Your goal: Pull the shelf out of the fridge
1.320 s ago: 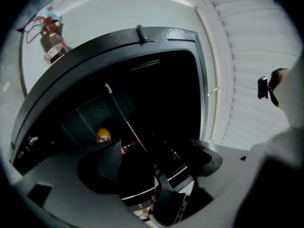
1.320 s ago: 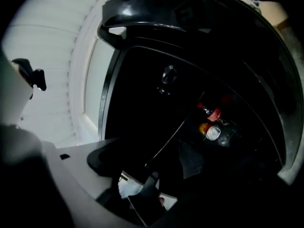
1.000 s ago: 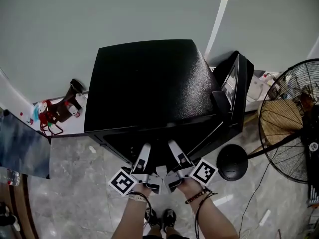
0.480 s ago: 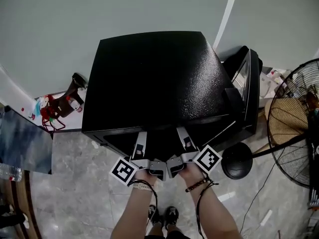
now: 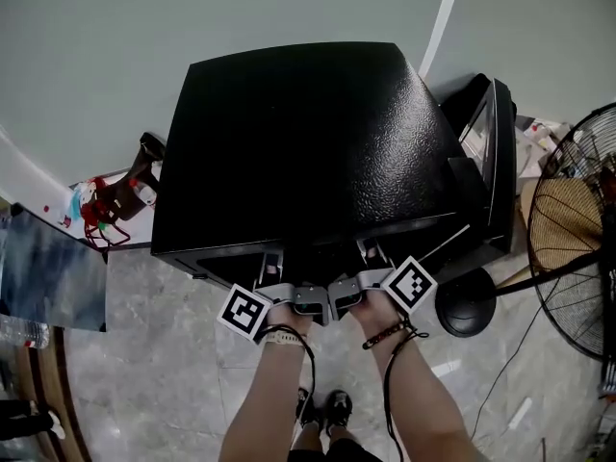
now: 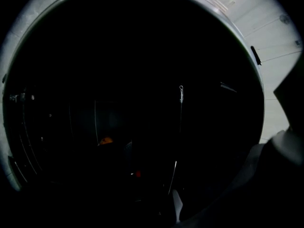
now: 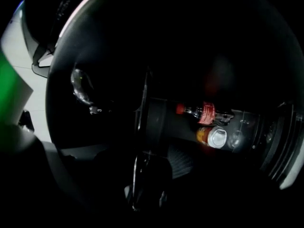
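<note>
Black fridge (image 5: 308, 142), grey marbled floor (image 5: 164, 373), pale grey wall (image 5: 96, 46), red-capped, red-labelled bottle (image 7: 207, 113)

My left gripper (image 5: 272, 269) and right gripper (image 5: 370, 258) are grey, each bearing a white cube (image 5: 243, 313) with a black square marker. Their jaws have just been closing, and the dark hides what lies between. A pale band (image 5: 277, 336) rings my left wrist and dark beads (image 5: 385, 334) my right, with black cables (image 5: 310, 373) trailing. I wear black shoes (image 5: 318, 410).

The fridge (image 5: 308, 142) I'm reaching into has a glossy black top with a fine pebbled grain. Under my feet the floor (image 5: 164, 354) is polished grey stone, veined and shiny. The fan (image 5: 563, 224) has a thin metal wire grille. Inside, a bottle (image 7: 207, 113) looks clear and shiny.
</note>
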`<state>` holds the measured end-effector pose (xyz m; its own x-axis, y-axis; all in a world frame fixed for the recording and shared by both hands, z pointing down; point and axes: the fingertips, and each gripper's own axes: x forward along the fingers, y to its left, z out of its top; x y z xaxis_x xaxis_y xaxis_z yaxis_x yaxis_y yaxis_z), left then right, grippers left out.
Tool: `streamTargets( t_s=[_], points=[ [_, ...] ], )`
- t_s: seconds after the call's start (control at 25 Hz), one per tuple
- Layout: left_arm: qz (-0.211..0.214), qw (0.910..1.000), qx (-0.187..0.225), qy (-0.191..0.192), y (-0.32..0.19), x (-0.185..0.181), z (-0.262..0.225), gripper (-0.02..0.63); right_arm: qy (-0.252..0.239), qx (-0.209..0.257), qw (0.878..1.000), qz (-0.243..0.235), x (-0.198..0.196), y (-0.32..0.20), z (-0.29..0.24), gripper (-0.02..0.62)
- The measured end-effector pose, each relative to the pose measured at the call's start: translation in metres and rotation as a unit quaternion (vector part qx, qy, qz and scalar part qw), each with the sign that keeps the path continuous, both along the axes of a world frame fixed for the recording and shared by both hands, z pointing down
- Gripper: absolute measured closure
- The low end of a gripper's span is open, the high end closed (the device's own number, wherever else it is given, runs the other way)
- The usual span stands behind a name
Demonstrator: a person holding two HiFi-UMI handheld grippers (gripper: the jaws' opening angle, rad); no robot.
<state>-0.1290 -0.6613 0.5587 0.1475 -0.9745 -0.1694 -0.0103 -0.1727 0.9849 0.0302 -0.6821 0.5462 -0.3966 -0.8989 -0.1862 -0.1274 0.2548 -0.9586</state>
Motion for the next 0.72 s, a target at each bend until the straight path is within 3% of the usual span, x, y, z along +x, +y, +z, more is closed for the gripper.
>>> streamTargets(
  t_s=[0.04, 0.2, 0.32, 0.72],
  points=[
    [-0.001, 1.0, 0.0, 0.001, -0.002, -0.001, 0.0, 0.31, -0.003, 0.002, 1.0, -0.001, -0.001, -0.002, -0.001, 0.396],
    [-0.003, 0.9997, 0.025, 0.001, -0.004, -0.001, -0.009, 0.385, -0.006, 0.023, 1.0, -0.003, -0.002, -0.003, -0.01, 0.522],
    [-0.005, 0.999, 0.044, 0.002, -0.003, -0.001, -0.021, 0.552, -0.014, 0.02, 1.0, 0.0, -0.002, -0.003, -0.011, 0.528],
    [-0.002, 0.9991, 0.037, 0.019, 0.007, 0.0, -0.022, 0.563, -0.023, -0.001, 1.0, 0.005, 0.0, 0.008, -0.009, 0.54]
  ],
)
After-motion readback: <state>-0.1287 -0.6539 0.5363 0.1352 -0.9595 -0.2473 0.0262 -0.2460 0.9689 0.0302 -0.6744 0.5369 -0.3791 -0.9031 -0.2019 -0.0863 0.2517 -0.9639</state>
